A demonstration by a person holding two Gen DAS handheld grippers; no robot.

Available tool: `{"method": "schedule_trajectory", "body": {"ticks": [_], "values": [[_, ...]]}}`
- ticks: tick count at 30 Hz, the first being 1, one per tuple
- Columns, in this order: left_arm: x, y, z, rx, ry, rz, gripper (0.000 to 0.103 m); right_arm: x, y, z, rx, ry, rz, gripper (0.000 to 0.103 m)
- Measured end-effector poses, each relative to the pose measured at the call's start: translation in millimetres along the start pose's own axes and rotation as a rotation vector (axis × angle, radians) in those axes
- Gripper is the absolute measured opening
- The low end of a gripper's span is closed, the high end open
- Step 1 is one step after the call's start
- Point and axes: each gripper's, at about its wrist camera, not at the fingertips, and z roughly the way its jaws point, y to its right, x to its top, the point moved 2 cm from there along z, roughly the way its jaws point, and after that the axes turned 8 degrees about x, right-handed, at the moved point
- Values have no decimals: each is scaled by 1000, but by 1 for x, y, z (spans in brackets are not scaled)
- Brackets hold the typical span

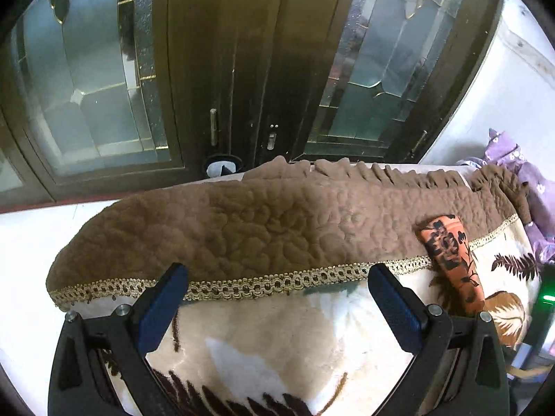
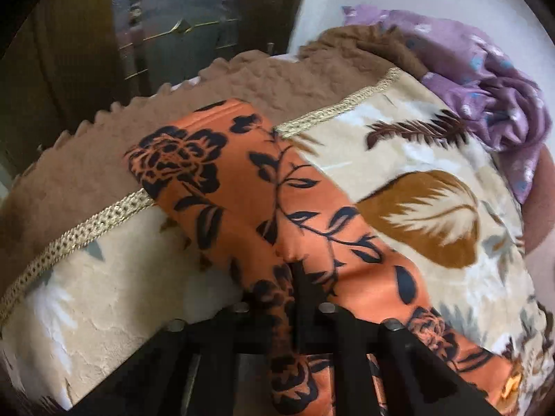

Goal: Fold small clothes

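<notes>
The right gripper [image 2: 298,277] has its jaws pinched on the orange floral garment [image 2: 249,187], clamping a bunched fold at the near end while the rest of the cloth runs away toward eleven o'clock, across the gold braid trim [image 2: 79,228] and onto the brown fleece border [image 2: 69,159]. The garment lies on the cream leaf-print blanket [image 2: 416,159]. From the left wrist view the same garment [image 1: 451,256] sits off at three o'clock, well apart from the left gripper [image 1: 277,291], whose jaws are spread wide over the blanket with nothing between them.

The risk, as I see it, is in that single grip. With only one end held and the left hand idle, any lift is likely to drag the far end along the fleece, where it may catch on the trim or twist out of line. The pinch looks to gather several layers; if it slips, the fold could fall open. The crumpled purple cloth [image 2: 485,79] at two o'clock lies close enough to snag in a wide swing.
</notes>
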Motion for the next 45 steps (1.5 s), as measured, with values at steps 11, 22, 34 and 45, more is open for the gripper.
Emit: {"method": "schedule_trajectory", "body": {"ticks": [11, 22, 34, 45], "values": [[-25, 39, -45, -49, 148, 149, 103, -83, 184, -224, 83, 447, 478, 6], [-165, 143, -137, -333, 308, 702, 103, -393, 319, -271, 76, 207, 1114, 12], [-270, 183, -150, -319, 407, 1085, 103, -423, 299, -304, 49, 309, 971, 81], [-273, 181, -117, -276, 263, 1066, 103, -352, 266, -275, 28, 237, 724, 81]]}}
